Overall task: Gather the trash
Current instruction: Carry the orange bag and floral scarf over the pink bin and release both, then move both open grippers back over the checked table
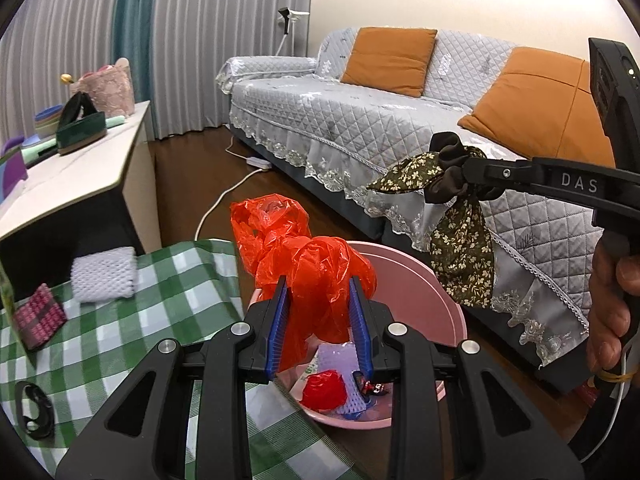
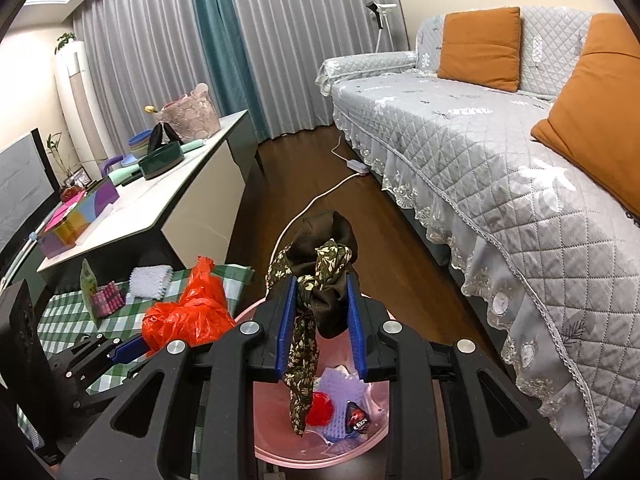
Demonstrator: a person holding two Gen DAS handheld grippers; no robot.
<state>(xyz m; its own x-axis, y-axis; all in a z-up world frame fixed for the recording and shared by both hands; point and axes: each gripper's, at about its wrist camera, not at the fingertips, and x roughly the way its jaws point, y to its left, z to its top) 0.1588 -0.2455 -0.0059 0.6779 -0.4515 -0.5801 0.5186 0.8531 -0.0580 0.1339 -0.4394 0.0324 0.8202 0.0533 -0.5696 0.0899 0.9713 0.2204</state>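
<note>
Holding crumpled trash, the pink basin (image 1: 436,280) sits below fingers pinching a red bag (image 1: 312,276) and scrunchie (image 2: 324,276).

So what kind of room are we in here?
Most likely a home living room: a sofa with orange cushions, floor-length curtains, and a low table in a green checked cloth.

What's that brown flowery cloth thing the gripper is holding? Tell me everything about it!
It looks like a fabric hair scrunchie: a puffy dark brown ring with olive ribbon tails printed with tiny cream flowers. The right gripper pinches the brown part between its blue pads. One tail dangles down over the pink basin, above the trash inside. It looks soft and crumpled, and touches only the gripper.
</note>
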